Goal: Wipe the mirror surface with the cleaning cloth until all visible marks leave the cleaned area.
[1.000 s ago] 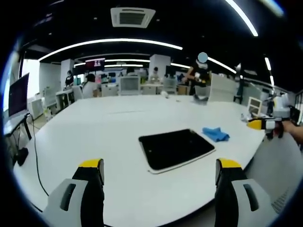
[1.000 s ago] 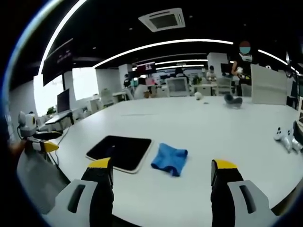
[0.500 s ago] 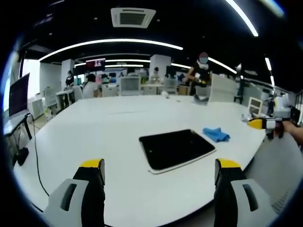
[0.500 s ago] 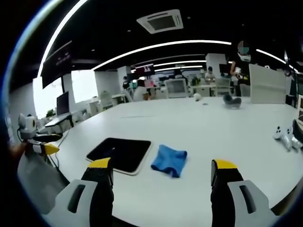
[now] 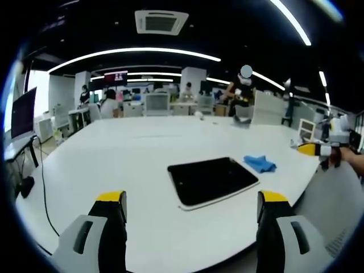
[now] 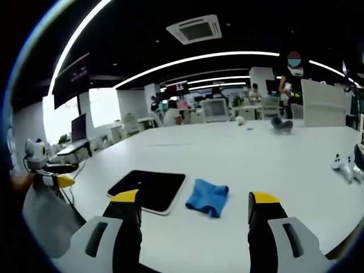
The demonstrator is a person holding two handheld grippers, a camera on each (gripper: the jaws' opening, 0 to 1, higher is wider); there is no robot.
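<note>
Mirror (image 5: 212, 178), a flat dark rectangle with a pale rim, lies on the smooth white table (image 5: 131, 159); the crumpled blue cleaning cloth (image 5: 260, 163) rests just beside it at two o'clock. Left gripper (image 5: 190, 206) and right gripper (image 6: 193, 206) hover above the table edge, jaws apart, holding nothing.
</note>
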